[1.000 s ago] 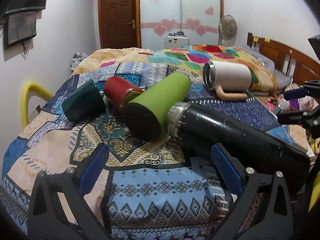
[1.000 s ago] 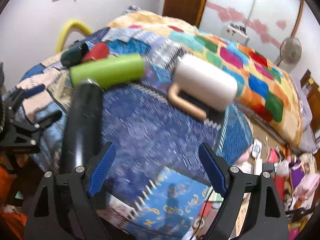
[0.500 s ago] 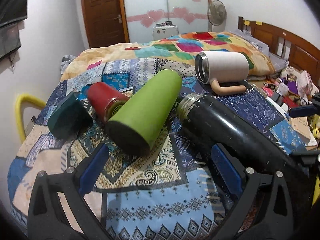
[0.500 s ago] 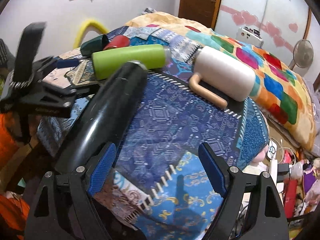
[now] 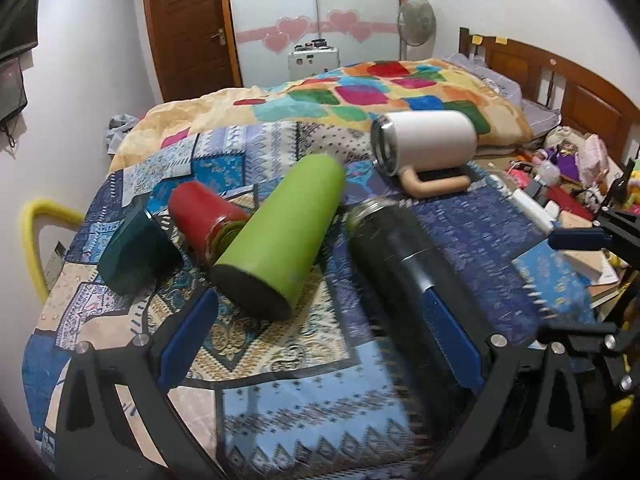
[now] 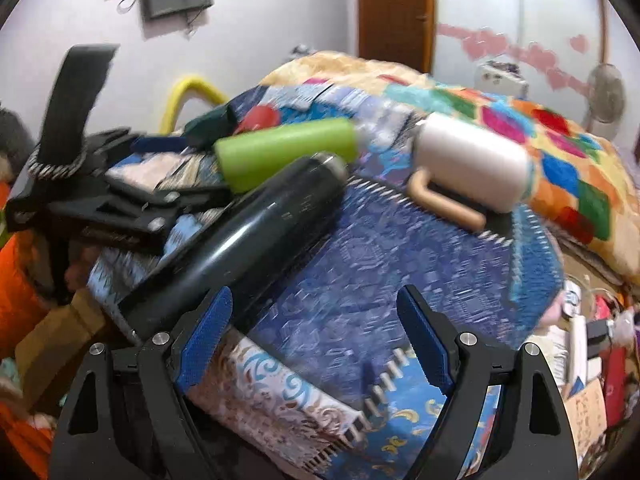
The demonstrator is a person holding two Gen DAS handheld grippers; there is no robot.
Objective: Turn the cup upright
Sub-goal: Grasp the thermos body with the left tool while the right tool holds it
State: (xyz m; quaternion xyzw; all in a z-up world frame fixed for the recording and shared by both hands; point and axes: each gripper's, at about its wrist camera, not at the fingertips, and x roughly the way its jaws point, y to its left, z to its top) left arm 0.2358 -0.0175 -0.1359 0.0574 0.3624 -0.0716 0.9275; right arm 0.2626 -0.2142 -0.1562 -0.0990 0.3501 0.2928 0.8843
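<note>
Several cups lie on their sides on a patterned cloth: a black flask (image 5: 396,256), a green tumbler (image 5: 284,232), a red cup (image 5: 202,216), a dark teal cup (image 5: 134,252) and a white mug with a tan handle (image 5: 428,140). My left gripper (image 5: 320,340) is open, its right finger beside the black flask's lower body, the green tumbler's base just ahead. My right gripper (image 6: 316,336) is open and empty; the black flask (image 6: 256,232) lies by its left finger. The white mug (image 6: 472,160) is farther ahead.
The cups rest on a cloth-covered surface (image 5: 280,360) beside a bed with a colourful quilt (image 5: 360,92). A yellow hoop (image 5: 32,236) stands at the left edge. Clutter (image 5: 568,168) lies on the floor to the right. A spiral notebook (image 6: 404,408) lies under my right gripper.
Both grippers have shifted; the left view has risen and tilted so the black flask sits closer against its right finger. The right gripper swung toward the flask. Cups remain lying down.
</note>
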